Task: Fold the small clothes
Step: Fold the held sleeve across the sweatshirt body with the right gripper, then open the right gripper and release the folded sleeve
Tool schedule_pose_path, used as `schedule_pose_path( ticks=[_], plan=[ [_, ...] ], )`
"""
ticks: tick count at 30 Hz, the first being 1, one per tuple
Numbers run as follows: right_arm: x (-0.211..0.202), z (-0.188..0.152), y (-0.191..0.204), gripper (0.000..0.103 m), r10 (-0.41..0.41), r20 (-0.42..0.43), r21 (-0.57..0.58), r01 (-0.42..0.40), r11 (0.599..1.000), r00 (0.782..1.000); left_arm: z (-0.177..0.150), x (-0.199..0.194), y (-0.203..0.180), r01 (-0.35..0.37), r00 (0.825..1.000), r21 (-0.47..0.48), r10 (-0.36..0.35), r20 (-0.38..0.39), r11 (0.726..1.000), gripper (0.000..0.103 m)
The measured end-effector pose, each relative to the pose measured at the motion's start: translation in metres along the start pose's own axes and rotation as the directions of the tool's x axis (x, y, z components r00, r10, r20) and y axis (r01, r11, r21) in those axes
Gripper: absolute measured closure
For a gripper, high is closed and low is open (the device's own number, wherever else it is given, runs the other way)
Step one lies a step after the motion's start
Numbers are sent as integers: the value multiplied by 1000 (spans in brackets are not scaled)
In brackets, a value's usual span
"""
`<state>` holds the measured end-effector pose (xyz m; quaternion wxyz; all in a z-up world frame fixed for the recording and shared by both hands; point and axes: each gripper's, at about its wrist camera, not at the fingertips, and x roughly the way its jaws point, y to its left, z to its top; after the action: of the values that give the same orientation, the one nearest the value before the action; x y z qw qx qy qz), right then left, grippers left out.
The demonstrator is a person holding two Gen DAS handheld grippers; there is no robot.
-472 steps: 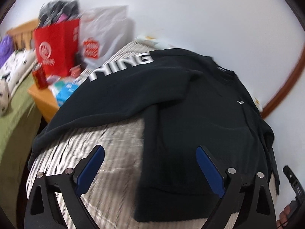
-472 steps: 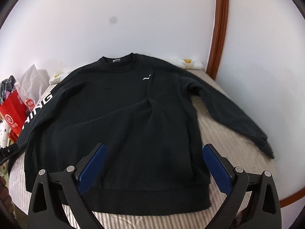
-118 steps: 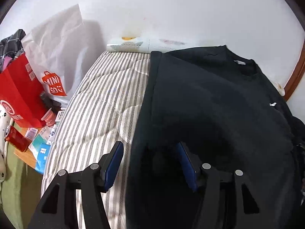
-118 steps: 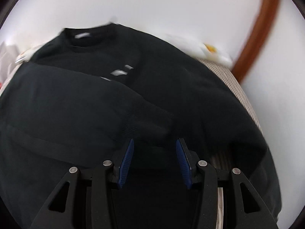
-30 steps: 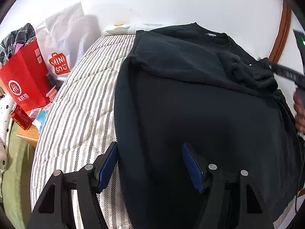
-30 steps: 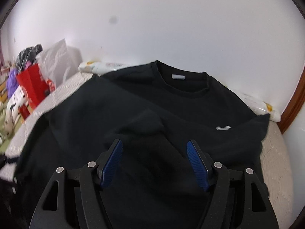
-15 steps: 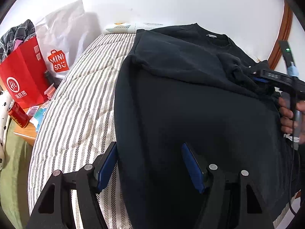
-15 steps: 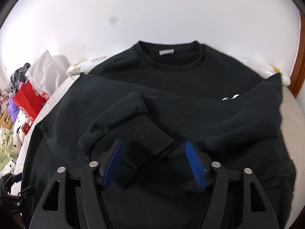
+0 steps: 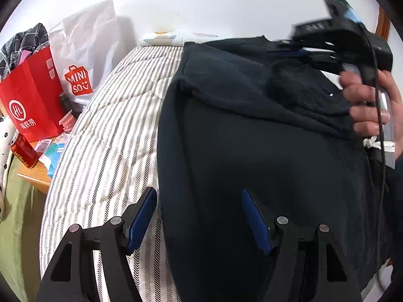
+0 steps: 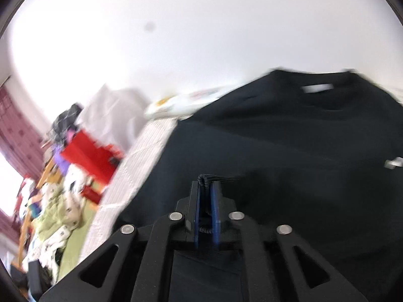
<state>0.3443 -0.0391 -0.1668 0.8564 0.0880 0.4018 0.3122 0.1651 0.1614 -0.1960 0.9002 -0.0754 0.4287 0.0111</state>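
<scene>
A black sweatshirt (image 9: 252, 156) lies on the striped bed (image 9: 105, 136), both sleeves folded in over the chest. My left gripper (image 9: 199, 216) is open and empty, hovering over the sweatshirt's left edge near the hem. My right gripper (image 10: 205, 188) is shut on the ribbed cuff (image 10: 205, 178) of a sleeve and holds it above the sweatshirt's body (image 10: 302, 176). In the left wrist view the right gripper (image 9: 297, 50) shows at the upper right, held by a hand (image 9: 372, 105) over the chest.
A red paper bag (image 9: 32, 100) and a white Miniso bag (image 9: 83, 58) stand left of the bed by the wall. A red can (image 9: 24, 151) and small packets lie on a wooden side table (image 9: 37, 173). A green blanket (image 10: 58, 214) lies further left.
My right gripper has shut on the sleeve cuff and lifted it, swinging left. My left gripper has stayed open over the sweatshirt's left edge.
</scene>
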Motion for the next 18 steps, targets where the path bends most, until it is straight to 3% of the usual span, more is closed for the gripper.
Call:
schedule_pose_path(
  ticks=[3, 6, 9, 13, 18],
  plan=[
    [-8, 0, 21, 87, 24, 26, -80, -21, 997, 999, 8, -4, 1, 10, 1000, -6, -10, 20, 1000, 36],
    [-39, -9, 13, 71, -41, 99, -119, 53, 991, 994, 23, -3, -4, 32, 999, 6, -32, 39, 999, 36],
    [-74, -24, -16, 69, -150, 130, -117, 165, 979, 980, 45, 3, -15, 74, 995, 30, -76, 66, 997, 36],
    [-120, -53, -70, 68, -338, 128, -103, 352, 930, 932, 75, 13, -27, 159, 983, 23, -160, 92, 987, 38],
    [-168, -92, -130, 68, -463, 89, -3, 465, 885, 882, 109, 36, -44, 244, 966, 28, -245, 82, 969, 57]
  ],
)
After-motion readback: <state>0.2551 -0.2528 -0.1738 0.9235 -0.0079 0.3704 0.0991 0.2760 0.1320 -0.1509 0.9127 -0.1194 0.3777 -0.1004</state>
